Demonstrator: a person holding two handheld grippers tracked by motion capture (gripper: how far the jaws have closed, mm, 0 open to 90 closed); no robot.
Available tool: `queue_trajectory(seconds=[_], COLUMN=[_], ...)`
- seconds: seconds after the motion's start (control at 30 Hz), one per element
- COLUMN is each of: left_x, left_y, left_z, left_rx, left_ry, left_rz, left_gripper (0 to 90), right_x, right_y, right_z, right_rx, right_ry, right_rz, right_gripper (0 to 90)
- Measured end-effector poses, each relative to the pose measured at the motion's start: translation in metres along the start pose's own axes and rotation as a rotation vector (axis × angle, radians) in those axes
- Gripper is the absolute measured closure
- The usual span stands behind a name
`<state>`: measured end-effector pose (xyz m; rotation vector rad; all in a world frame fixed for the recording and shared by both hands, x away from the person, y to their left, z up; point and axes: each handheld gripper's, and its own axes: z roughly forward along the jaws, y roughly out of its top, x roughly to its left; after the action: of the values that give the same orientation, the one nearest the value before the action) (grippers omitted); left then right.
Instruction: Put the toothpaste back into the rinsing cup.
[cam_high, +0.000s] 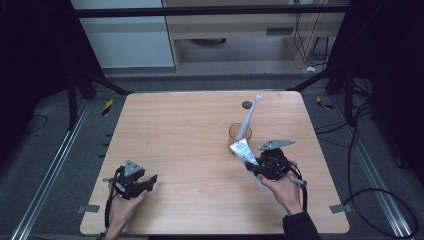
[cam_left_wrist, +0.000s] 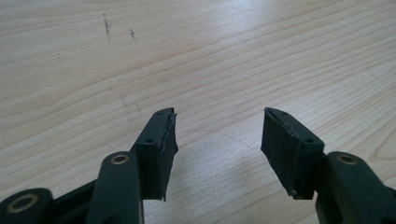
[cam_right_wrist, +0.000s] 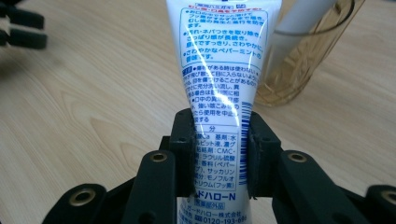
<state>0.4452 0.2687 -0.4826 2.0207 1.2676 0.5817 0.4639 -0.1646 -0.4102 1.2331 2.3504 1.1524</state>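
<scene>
- My left gripper (cam_high: 134, 181) rests low over the pale wooden worktop (cam_high: 190, 140), jaws spread and empty, clear of the work.
- My right gripper (cam_right_wrist: 219, 154) clamps the white-and-blue toothpaste tube (cam_right_wrist: 223, 70) near its crimped end, just beside the amber glass tumbler (cam_right_wrist: 303, 60) with the white toothbrush (cam_high: 248, 117), probably bound there.

Right gripper (cam_high: 251, 166) has the white toothpaste tube (cam_high: 243, 151) clamped near its flat end, tube angling up toward the amber glass (cam_high: 240, 132), where a toothbrush (cam_high: 248, 118) leans out. Over at the near-left corner of the counter (cam_high: 185, 135), left gripper (cam_high: 150, 181) rests low, jaws apart.
</scene>
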Motion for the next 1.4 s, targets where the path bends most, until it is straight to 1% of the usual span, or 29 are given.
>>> queue_trajectory(seconds=[0.07,0.1,0.13,0.17,0.2,0.23,0.27,0.3,0.33,0.4,0.47,0.5,0.57,0.6,0.63,0.73,0.77,0.8,0.93,1.0,1.03,1.1,1.13,1.2,1.23,1.4], left_x=[0.000,0.000,0.000,0.000,0.000,0.000,0.000,0.000,0.001,0.001,0.001,0.001,0.002,0.002,0.002,0.003,0.003,0.003,0.004,0.004,0.004,0.004,0.004,0.004,0.004,0.005], left_y=[0.000,0.000,0.000,0.000,0.000,0.000,0.000,0.000,0.000,0.000,0.000,0.000,-0.001,-0.001,-0.001,-0.001,-0.001,-0.001,-0.001,-0.001,-0.001,-0.001,-0.001,-0.001,-0.001,-0.002], left_z=[0.000,0.000,0.000,0.000,0.000,0.000,0.000,0.000,0.000,-0.001,-0.001,-0.001,-0.002,-0.002,-0.002,-0.003,-0.003,-0.003,-0.003,-0.003,-0.003,-0.003,-0.003,-0.002,-0.002,-0.003], left_rx=[0.000,0.000,0.000,-0.001,-0.003,-0.003,-0.004,-0.004,-0.005,-0.003,-0.007,-0.011,-0.014,-0.014,-0.013,-0.016,-0.016,-0.018,-0.017,-0.018,-0.018,-0.018,-0.017,-0.016,-0.016,-0.019], left_ry=[0.000,0.000,0.000,0.001,0.002,0.002,0.004,0.004,0.004,0.004,0.006,0.008,0.010,0.010,0.012,0.017,0.017,0.018,0.021,0.021,0.021,0.021,0.020,0.020,0.019,0.019], left_rz=[0.000,0.000,0.000,-0.001,-0.004,-0.004,-0.004,-0.004,-0.005,-0.003,-0.003,-0.008,-0.011,-0.011,-0.013,-0.015,-0.015,-0.018,-0.020,-0.021,-0.022,-0.023,-0.023,-0.022,-0.022,-0.027], left_gripper=[43.7,43.7,43.7,43.7,43.7,43.8,43.7,43.7,43.7,43.7,43.7,43.7,43.7,43.7,43.7,43.5,43.5,43.4,43.3,43.2,43.1,43.0,43.0,43.0,43.0,43.0], right_x=[0.000,0.000,-0.001,-0.001,-0.002,-0.002,-0.002,-0.002,-0.002,-0.002,-0.002,-0.002,-0.001,-0.001,-0.001,-0.002,-0.002,-0.003,-0.005,-0.005,-0.007,-0.007,-0.009,-0.010,-0.011,-0.014], right_y=[0.003,0.003,0.007,0.009,0.012,0.012,0.016,0.019,0.019,0.024,0.028,0.033,0.038,0.038,0.043,0.048,0.048,0.052,0.058,0.060,0.064,0.065,0.067,0.068,0.070,0.072], right_z=[-0.003,-0.003,-0.007,-0.009,-0.010,-0.010,-0.012,-0.012,-0.012,-0.011,-0.010,-0.008,-0.005,-0.005,-0.001,0.002,0.002,0.005,0.012,0.014,0.017,0.019,0.022,0.024,0.029,0.042], right_rx=[-0.037,-0.037,-0.088,-0.109,-0.136,-0.136,-0.184,-0.208,-0.208,-0.255,-0.288,-0.322,-0.351,-0.351,-0.379,-0.417,-0.417,-0.441,-0.486,-0.496,-0.517,-0.526,-0.547,-0.554,-0.562,-0.569], right_ry=[0.009,0.009,0.014,0.014,0.011,0.011,0.003,0.002,0.002,-0.001,-0.007,-0.012,-0.023,-0.023,-0.033,-0.047,-0.047,-0.044,-0.056,-0.062,-0.070,-0.071,-0.073,-0.073,-0.082,-0.081], right_rz=[0.014,0.014,0.024,0.035,0.034,0.034,0.041,0.048,0.048,0.060,0.066,0.066,0.067,0.067,0.069,0.068,0.068,0.074,0.075,0.074,0.074,0.077,0.081,0.083,0.078,0.069], right_gripper=[68.8,68.8,68.8,68.8,68.9,68.9,68.9,68.9,68.9,68.9,68.9,68.9,69.0,69.0,68.9,69.0,69.0,68.9,69.0,69.0,69.0,69.0,68.9,68.9,68.9,68.9])
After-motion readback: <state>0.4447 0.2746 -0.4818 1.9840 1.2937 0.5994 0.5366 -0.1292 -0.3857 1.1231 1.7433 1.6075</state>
